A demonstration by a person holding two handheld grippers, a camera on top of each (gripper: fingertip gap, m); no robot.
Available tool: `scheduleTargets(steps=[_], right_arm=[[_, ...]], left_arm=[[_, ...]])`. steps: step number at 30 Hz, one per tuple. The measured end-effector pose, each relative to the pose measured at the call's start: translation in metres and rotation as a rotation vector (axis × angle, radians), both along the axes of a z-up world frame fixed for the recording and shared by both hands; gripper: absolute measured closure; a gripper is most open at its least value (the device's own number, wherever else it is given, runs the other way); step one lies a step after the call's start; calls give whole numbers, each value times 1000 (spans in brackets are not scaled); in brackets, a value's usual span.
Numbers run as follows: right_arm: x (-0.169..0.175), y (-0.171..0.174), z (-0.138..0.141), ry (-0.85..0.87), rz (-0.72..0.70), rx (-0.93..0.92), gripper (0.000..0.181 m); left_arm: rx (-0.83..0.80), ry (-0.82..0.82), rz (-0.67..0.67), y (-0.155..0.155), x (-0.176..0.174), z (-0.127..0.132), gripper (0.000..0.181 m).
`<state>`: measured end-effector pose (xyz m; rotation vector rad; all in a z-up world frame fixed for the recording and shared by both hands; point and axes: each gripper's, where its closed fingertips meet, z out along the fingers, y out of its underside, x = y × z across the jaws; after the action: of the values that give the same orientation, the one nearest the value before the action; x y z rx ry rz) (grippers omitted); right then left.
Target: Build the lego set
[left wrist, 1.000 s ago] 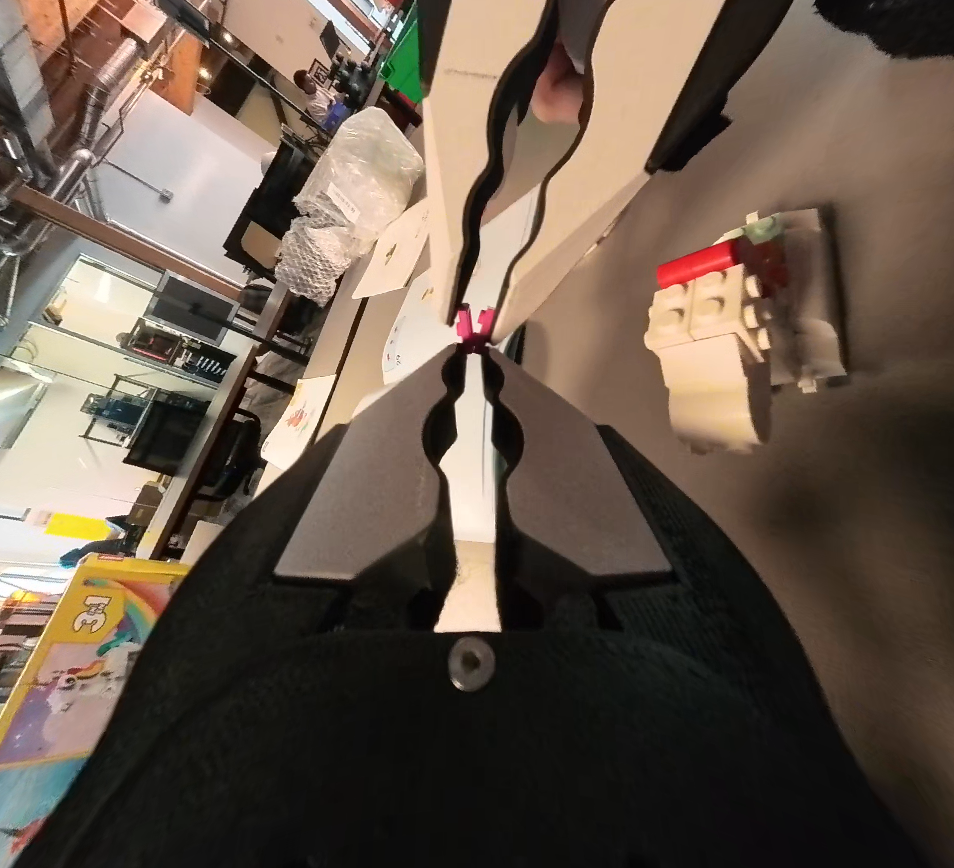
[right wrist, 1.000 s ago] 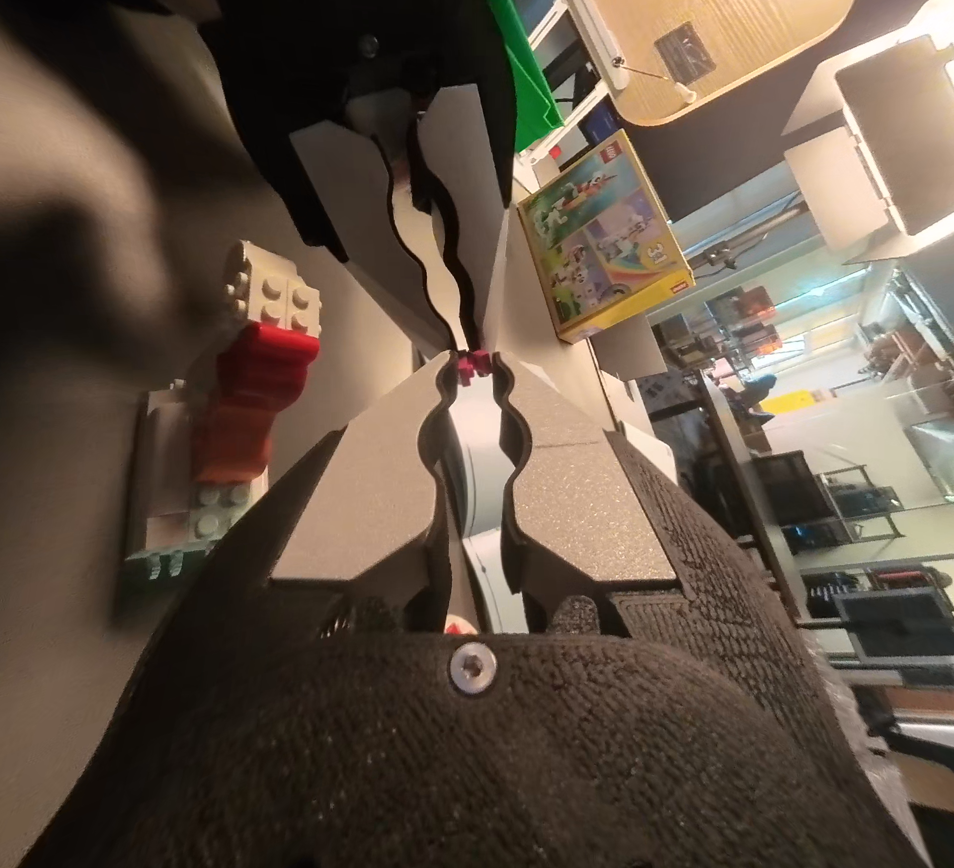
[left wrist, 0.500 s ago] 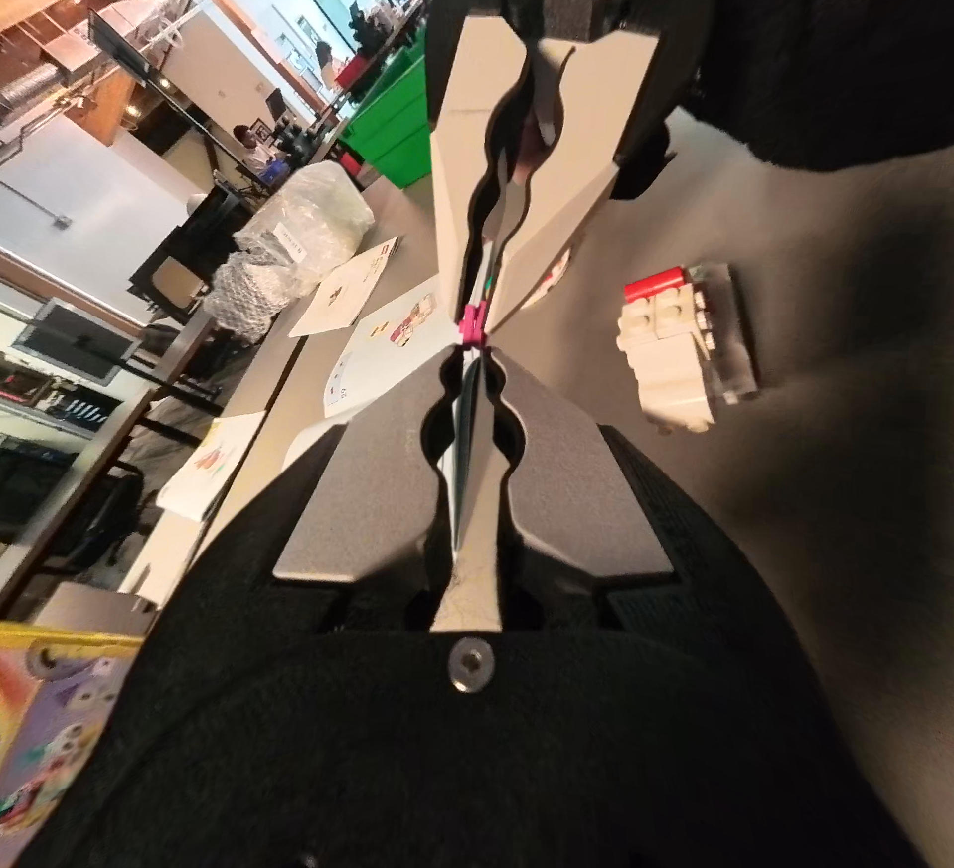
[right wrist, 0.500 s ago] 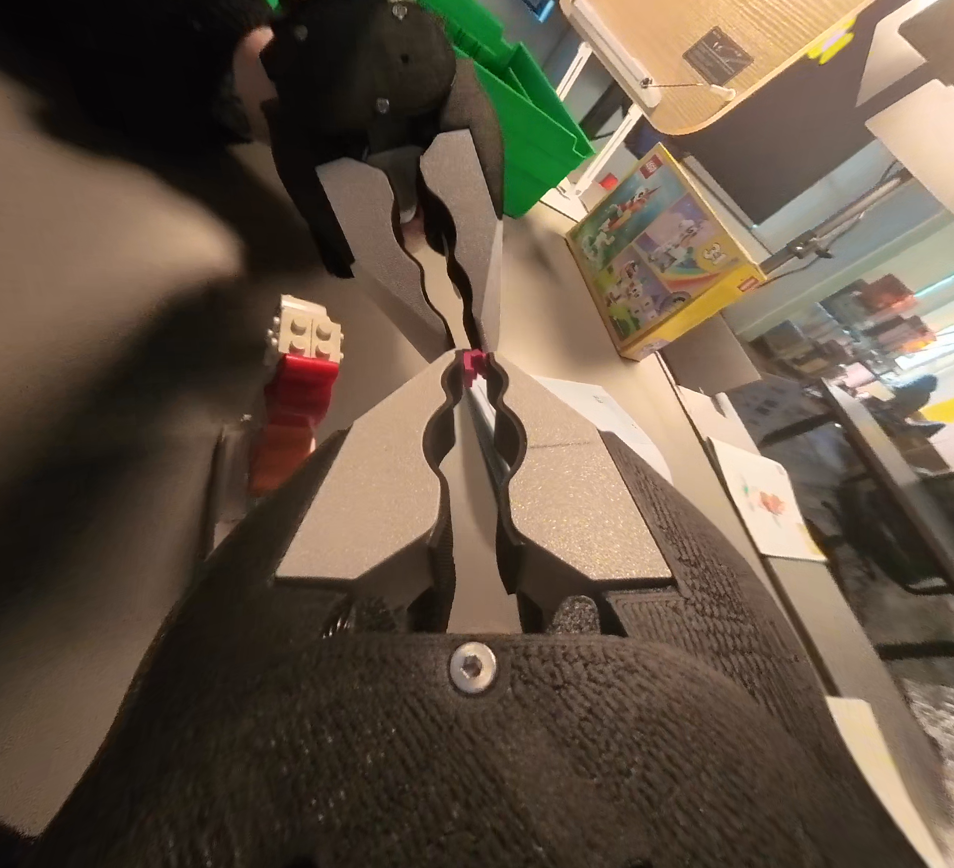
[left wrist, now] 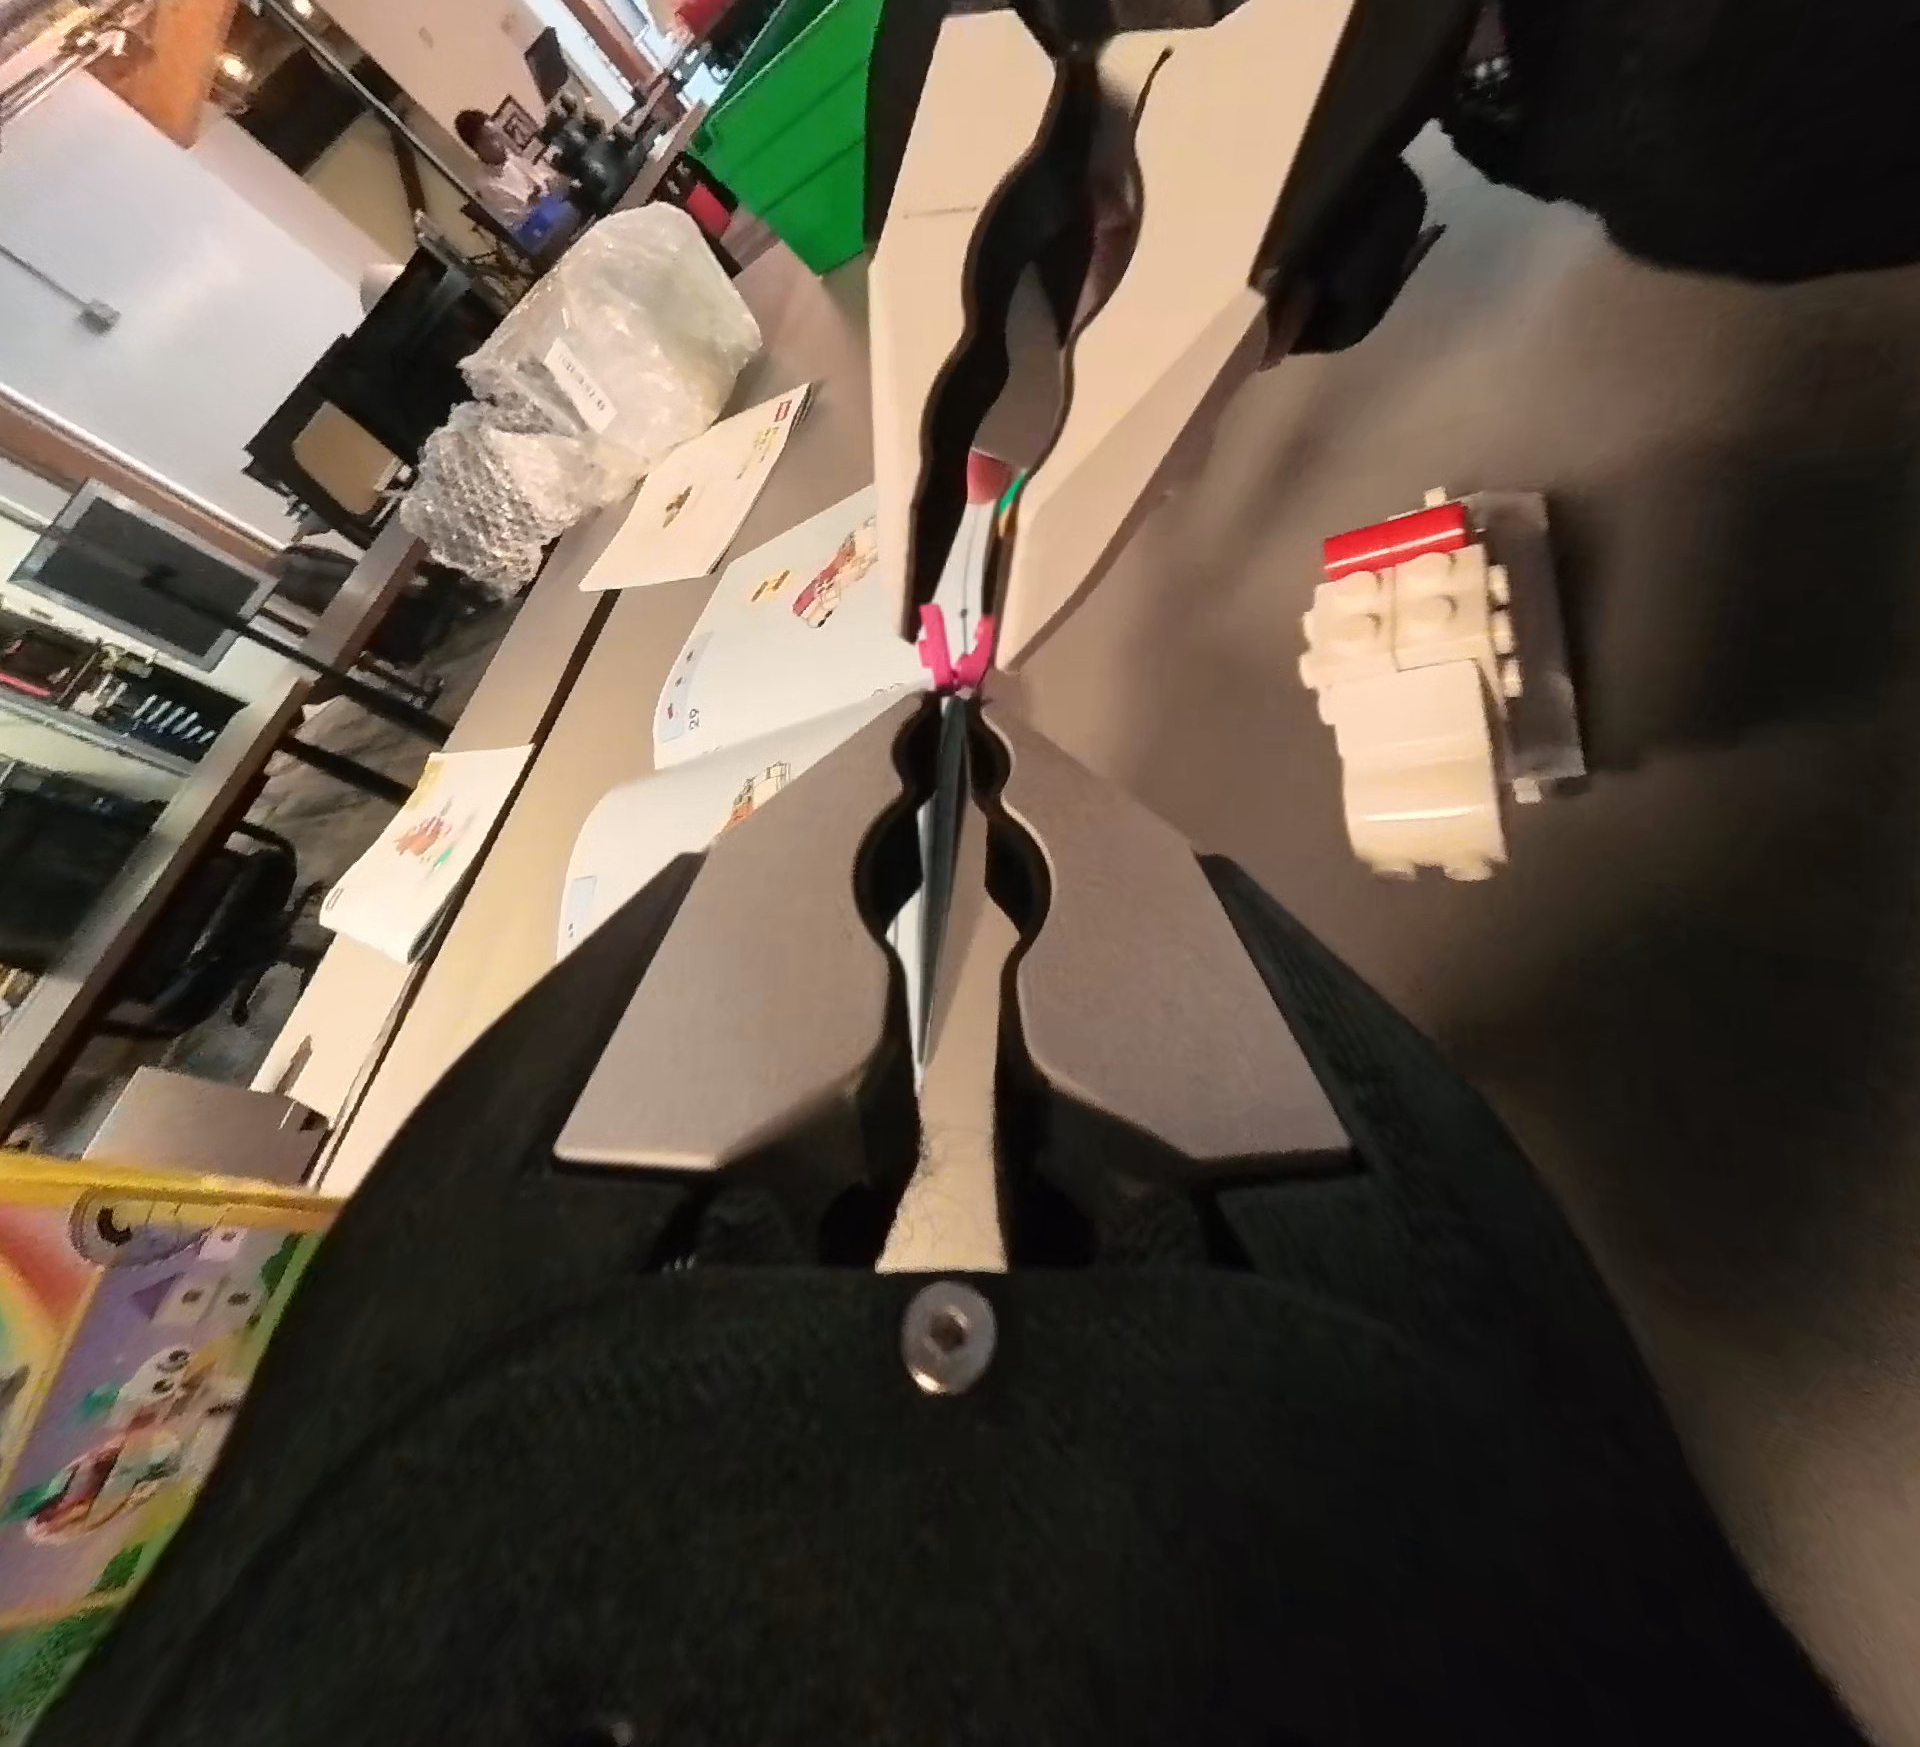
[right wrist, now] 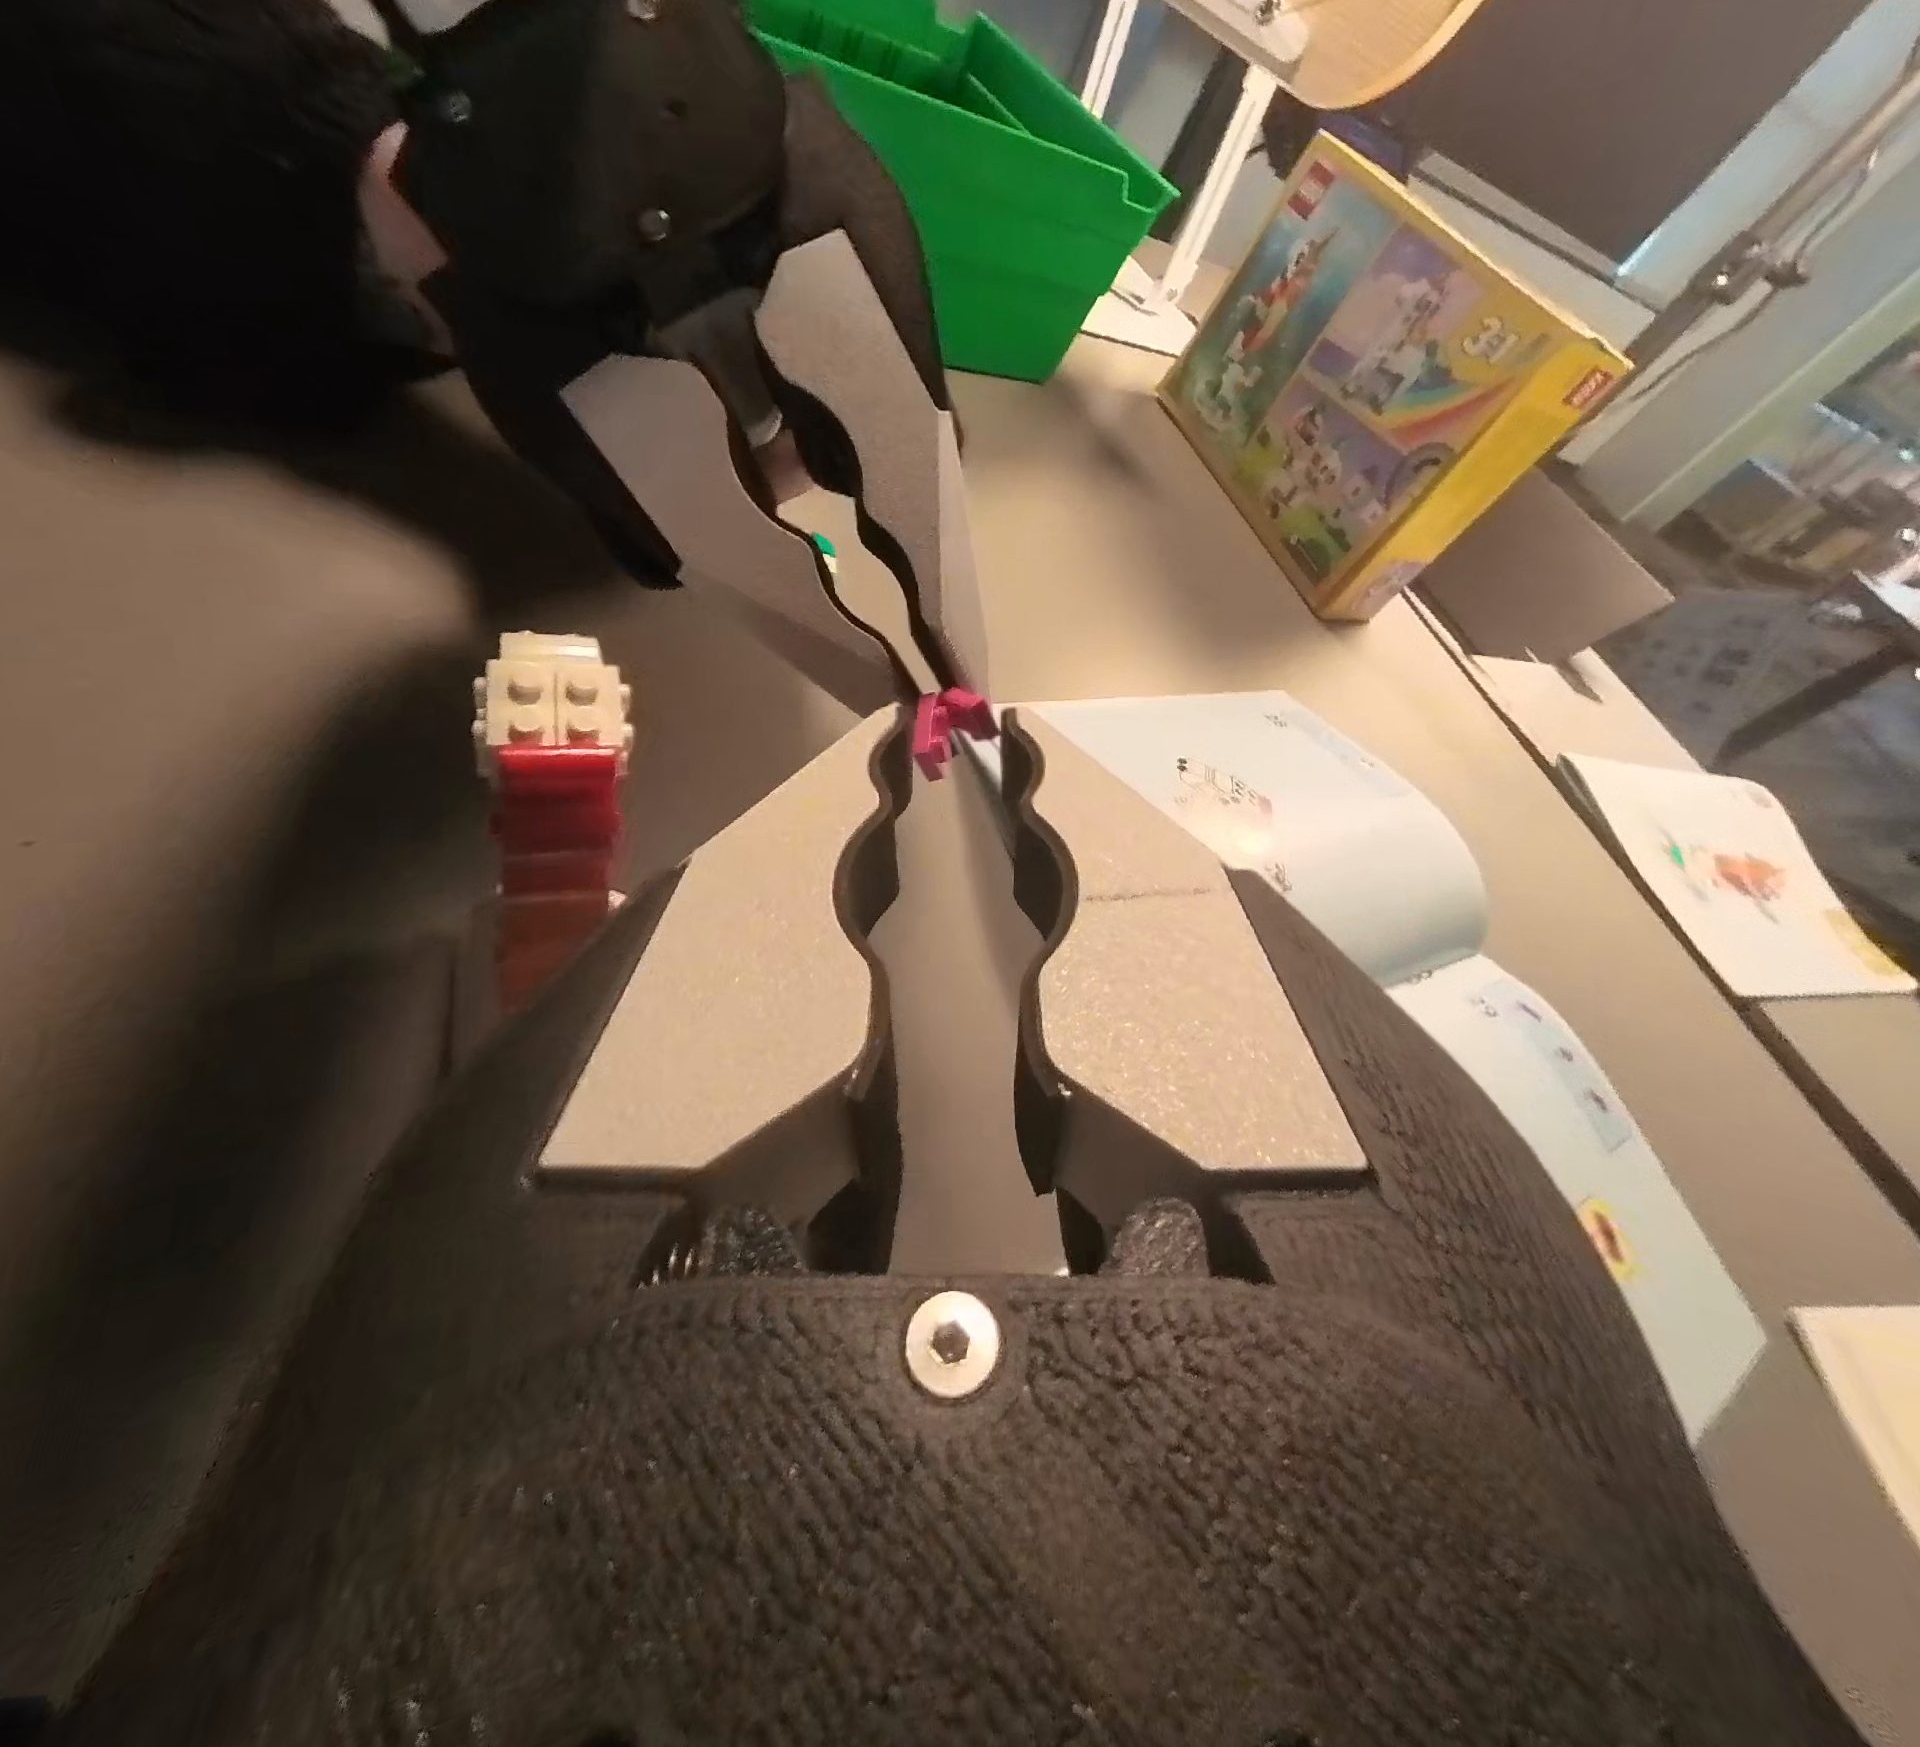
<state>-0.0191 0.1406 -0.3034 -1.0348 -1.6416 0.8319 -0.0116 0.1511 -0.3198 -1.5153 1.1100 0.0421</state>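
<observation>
A: Start close in; what do the tips have?

B: In the left wrist view the left gripper (left wrist: 954, 691) has its jaws pinched together on a small pink piece (left wrist: 951, 653); tip to tip with it, the right gripper (left wrist: 961, 622) pinches the far end of the same piece, jaws likewise closed on it; the right wrist view shows the same meeting, pink piece (right wrist: 940, 729) between right gripper (right wrist: 951, 741) and left gripper (right wrist: 935, 674).

A: What has changed over the last second?

B: The views have swung; the pair has rolled toward level above the table (left wrist: 1714, 918), and the piece now reads as a forked clip rather than a speck, though it is small and I cannot tell whether it is one part or two.

A: Meaning?

B: I judge they are pressing or re-gripping it in mid-air before it goes on.

A: Farther out?

B: The white and red build (left wrist: 1423, 689) stands just beside them, untouched; beyond lie the open instruction booklet (right wrist: 1340, 824), the set's box (right wrist: 1382, 388) and green bins (right wrist: 935, 170).
</observation>
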Motion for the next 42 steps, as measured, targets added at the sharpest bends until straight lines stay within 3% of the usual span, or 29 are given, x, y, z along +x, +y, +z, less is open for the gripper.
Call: scheduleTargets(steps=[6,10,16,23,26,31,34,37,42], right_arm=[[-2,15,9,34,-86,-231,169],[-1,20,8,24,-102,-285,168],[4,46,27,170,-229,-143,168],[38,77,86,550,-486,166,171],[59,87,105,640,-559,182,172],[94,109,124,739,-621,55,169],[93,108,115,642,-530,-23,169],[81,96,80,408,-383,-146,165],[79,95,61,353,-397,-121,163]], left_arm=[[68,-15,106,10,-14,11,181],[48,5,133,13,-18,5,181],[73,20,152,15,-18,4,181],[184,17,171,14,-19,14,181],[248,-36,202,16,-26,27,181],[240,-214,229,18,-39,40,181],[216,-295,238,19,-45,43,181],[216,-345,252,20,-51,47,181],[194,-406,282,21,-62,51,181]])
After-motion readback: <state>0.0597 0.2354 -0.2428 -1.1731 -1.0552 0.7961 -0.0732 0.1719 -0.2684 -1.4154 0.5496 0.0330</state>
